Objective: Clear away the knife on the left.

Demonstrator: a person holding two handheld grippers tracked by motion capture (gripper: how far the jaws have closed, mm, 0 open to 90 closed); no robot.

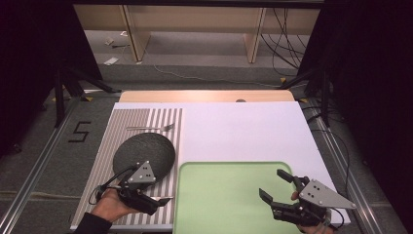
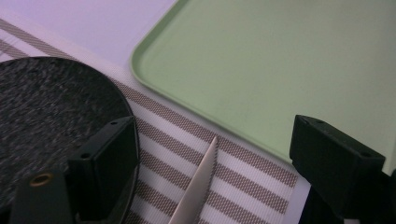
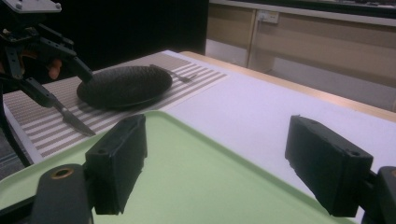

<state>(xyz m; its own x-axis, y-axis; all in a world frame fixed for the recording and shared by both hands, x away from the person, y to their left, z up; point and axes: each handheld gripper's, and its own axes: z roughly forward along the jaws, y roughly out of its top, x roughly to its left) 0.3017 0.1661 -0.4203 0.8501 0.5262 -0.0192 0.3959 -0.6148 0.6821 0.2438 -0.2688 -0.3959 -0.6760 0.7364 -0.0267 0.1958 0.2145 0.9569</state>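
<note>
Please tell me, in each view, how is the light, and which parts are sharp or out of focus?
High view: even light on the white table, dark surroundings, everything fairly sharp. Left gripper view: the knife and striped mat are sharp, while the near jaws look soft. Right gripper view: dim; the green tray is clear, the near jaws are blurred, and the black plate is slightly soft.

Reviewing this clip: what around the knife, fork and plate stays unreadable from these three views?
- Knife handle: cut off by the bottom edge of the left gripper view; in the high view the left hand-held gripper covers it, so any grip is unclear.
- Fork: too small in the high view to read its tines; partly behind the plate in the right gripper view.
- Tray: near rim cut off in the high view.
</note>
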